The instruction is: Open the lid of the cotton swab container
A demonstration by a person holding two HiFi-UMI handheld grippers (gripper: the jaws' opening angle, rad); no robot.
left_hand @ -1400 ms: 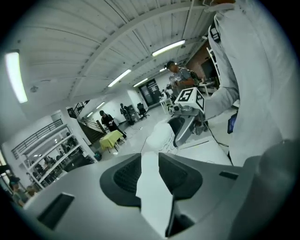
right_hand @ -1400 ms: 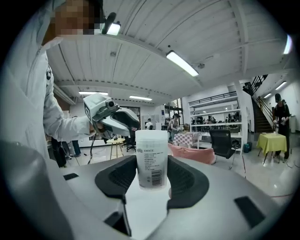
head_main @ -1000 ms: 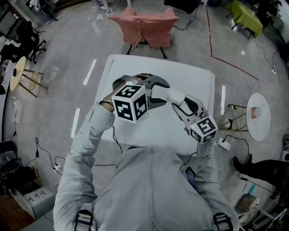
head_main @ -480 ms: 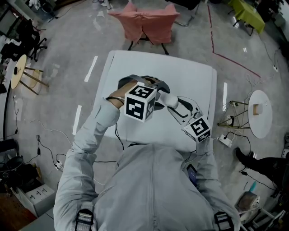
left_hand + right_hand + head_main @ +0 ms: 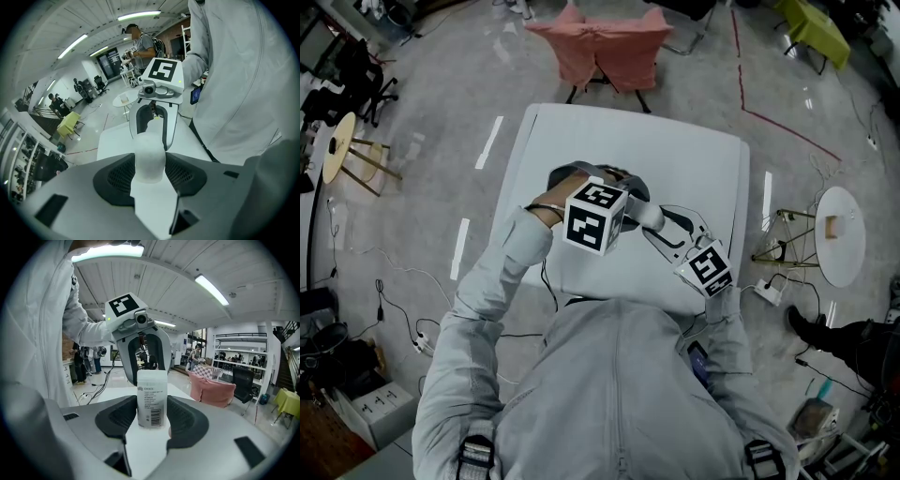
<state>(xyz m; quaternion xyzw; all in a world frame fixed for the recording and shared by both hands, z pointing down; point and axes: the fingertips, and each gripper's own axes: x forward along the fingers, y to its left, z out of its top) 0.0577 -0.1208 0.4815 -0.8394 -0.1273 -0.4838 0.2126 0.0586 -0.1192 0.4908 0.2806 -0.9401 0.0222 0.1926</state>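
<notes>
The cotton swab container (image 5: 151, 398) is a small white tube with a printed label and a barcode. It hangs above the white table (image 5: 581, 131), held between both grippers. My right gripper (image 5: 151, 416) is shut on its labelled end. My left gripper (image 5: 150, 173) faces it from the other side. Its jaws are closing, and the pads touch the plain white end of the container (image 5: 150, 157). In the head view the container (image 5: 649, 215) shows between the left gripper (image 5: 628, 202) and the right gripper (image 5: 667, 228). I cannot tell which end carries the lid.
A chair draped in pink cloth (image 5: 609, 47) stands beyond the table's far edge. A small round table (image 5: 839, 234) and floor cables (image 5: 769, 291) lie to the right. People stand far off in the room (image 5: 140, 44).
The two grippers have drawn closer together: the left marker cube moved right and the right one moved left. The container stays between them.
</notes>
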